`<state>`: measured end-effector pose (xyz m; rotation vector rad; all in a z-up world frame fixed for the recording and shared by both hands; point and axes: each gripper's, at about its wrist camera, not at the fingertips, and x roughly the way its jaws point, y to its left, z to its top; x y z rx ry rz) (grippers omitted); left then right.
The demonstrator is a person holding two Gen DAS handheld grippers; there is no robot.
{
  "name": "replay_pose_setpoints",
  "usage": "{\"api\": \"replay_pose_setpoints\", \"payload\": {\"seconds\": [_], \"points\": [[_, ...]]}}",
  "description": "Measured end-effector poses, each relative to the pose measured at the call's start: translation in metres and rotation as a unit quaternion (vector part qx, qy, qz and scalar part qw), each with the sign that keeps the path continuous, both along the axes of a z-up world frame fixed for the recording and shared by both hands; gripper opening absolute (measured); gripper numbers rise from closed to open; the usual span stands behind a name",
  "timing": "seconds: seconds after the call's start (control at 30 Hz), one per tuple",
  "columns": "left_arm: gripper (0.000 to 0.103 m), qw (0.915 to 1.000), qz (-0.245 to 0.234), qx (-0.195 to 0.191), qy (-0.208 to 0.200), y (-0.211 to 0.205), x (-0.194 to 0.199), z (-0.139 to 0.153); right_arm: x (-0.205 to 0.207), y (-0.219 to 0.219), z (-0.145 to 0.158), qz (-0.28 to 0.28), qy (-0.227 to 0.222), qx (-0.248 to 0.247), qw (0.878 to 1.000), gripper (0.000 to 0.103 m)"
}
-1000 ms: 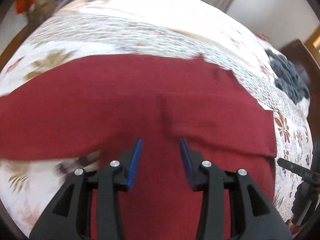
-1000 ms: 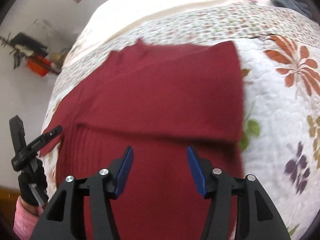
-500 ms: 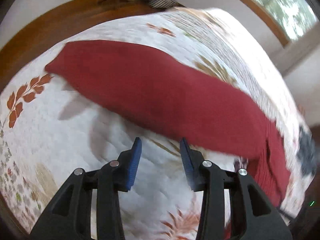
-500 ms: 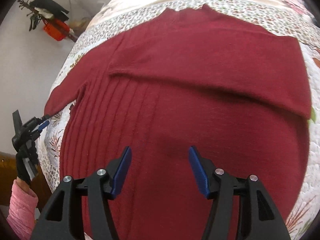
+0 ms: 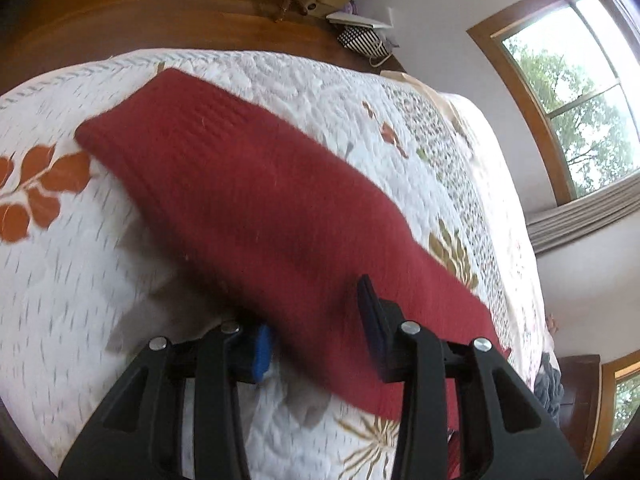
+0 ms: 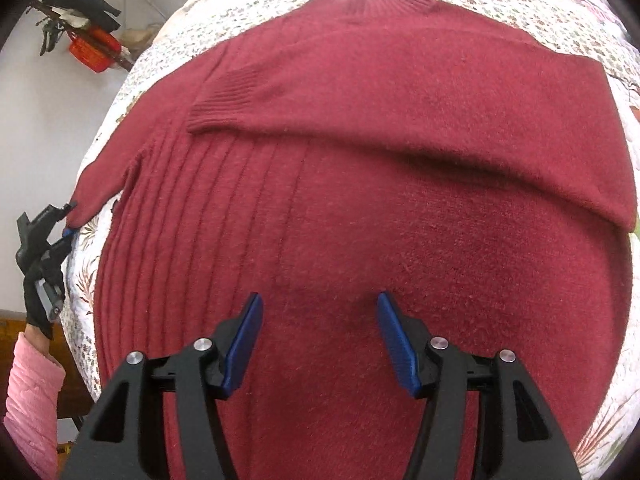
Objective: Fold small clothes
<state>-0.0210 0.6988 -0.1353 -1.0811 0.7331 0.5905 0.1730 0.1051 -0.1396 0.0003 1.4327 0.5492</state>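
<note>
Red knit fills both views — a dark red sweater (image 6: 400, 168) lies spread on a quilted floral bedspread (image 5: 60, 248), collar towards the far edge, with one sleeve (image 6: 400, 100) folded across the chest, its ribbed cuff lying on the body. The right gripper (image 6: 320, 332) hangs above the lower body of the sweater, blue-padded fingers (image 6: 244, 332) spread wide with nothing between them. Over at the far left of the right wrist view, the left gripper (image 6: 68, 218) sits at the tip of the other sleeve, held by a black-gloved hand (image 6: 40, 280) with a pink cuff (image 6: 28, 400) below it. In the left wrist view that outstretched sleeve (image 5: 260, 208) runs diagonally away over the quilt, and its near part lies between the parted fingers (image 5: 262, 348) — not clenched on it as far as the blur allows. On the wooden ledge (image 5: 160, 12) behind the bed stands a black-and-white patterned basket (image 5: 360, 40); its contents cannot be made out.
</note>
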Motion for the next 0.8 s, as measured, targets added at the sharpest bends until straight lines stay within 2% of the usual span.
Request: {"api": "replay_pose_setpoints", "payload": {"seconds": [0.17,0.3,0.47,0.67,0.8], "points": [[0.012,0.9998,0.008,0.008,0.014,0.009,0.005,0.001,0.0,0.005,-0.003,0.001,-0.001,-0.004,1.0,0.06],[0.007,0.9997,0.007,0.013,0.02,0.012,0.006,0.002,-0.001,0.003,-0.003,0.0,0.0,0.0,1.0,0.06],[0.005,0.998,-0.011,0.061,0.011,-0.001,0.011,0.028,-0.001,-0.003,0.003,-0.002,-0.003,0.003,1.0,0.06],[0.005,0.9925,-0.064,0.1,-0.028,-0.038,0.043,0.072,-0.001,-0.014,0.016,-0.013,-0.012,0.015,1.0,0.06],[0.005,0.9869,-0.108,0.11,-0.049,-0.073,0.071,0.092,0.0,-0.025,0.025,-0.021,-0.019,0.024,0.999,0.06]]}}
